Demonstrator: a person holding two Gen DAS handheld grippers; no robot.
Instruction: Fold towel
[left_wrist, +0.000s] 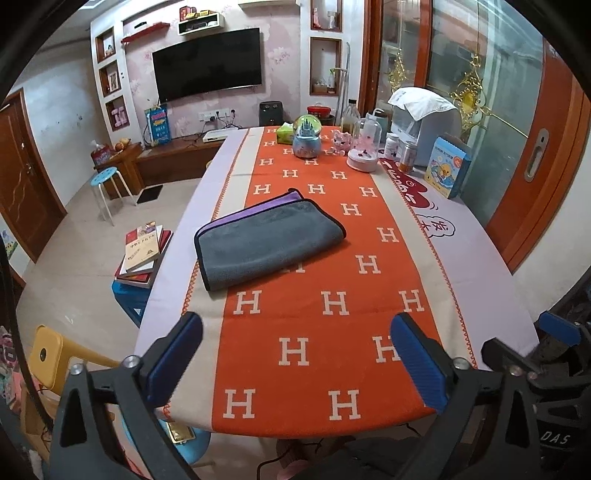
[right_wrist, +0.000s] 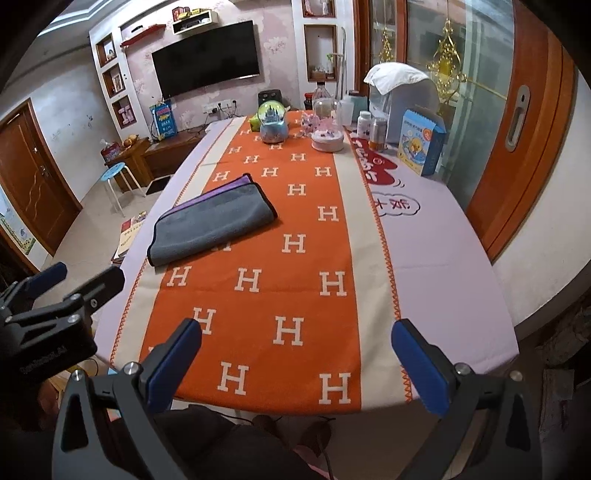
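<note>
Two blue-padded fingers (left_wrist: 177, 354) of the left gripper (left_wrist: 297, 360) frame the bottom of the left wrist view, spread wide apart and holding nothing, above the near edge of the surface (left_wrist: 491, 280). That surface is covered by a pale lilac cloth with an orange runner (left_wrist: 332, 325) patterned in white letter H shapes lying down its middle. On the runner, well beyond the left gripper and toward its left side, lies the towel (left_wrist: 267, 242): grey on top, edged in black, already folded over, with a purple layer showing along its far edge. It lies flat and nothing touches it. In the right wrist view, the right gripper (right_wrist: 297, 360) is likewise spread wide and empty over the near edge, with the towel (right_wrist: 212, 223) well ahead and to its left. Part of the left gripper (right_wrist: 55, 295) shows at the left edge of that view, beside the surface. At the far end of the surface stand a snow globe (left_wrist: 307, 136), a small glass dome on a pink base (left_wrist: 364, 147), some bottles and jars, and an upright blue picture book (left_wrist: 447, 166). On the wall beyond hangs a dark television (left_wrist: 208, 75). A stack of books (left_wrist: 144, 254) rests on a blue stool to the left of the surface.
</note>
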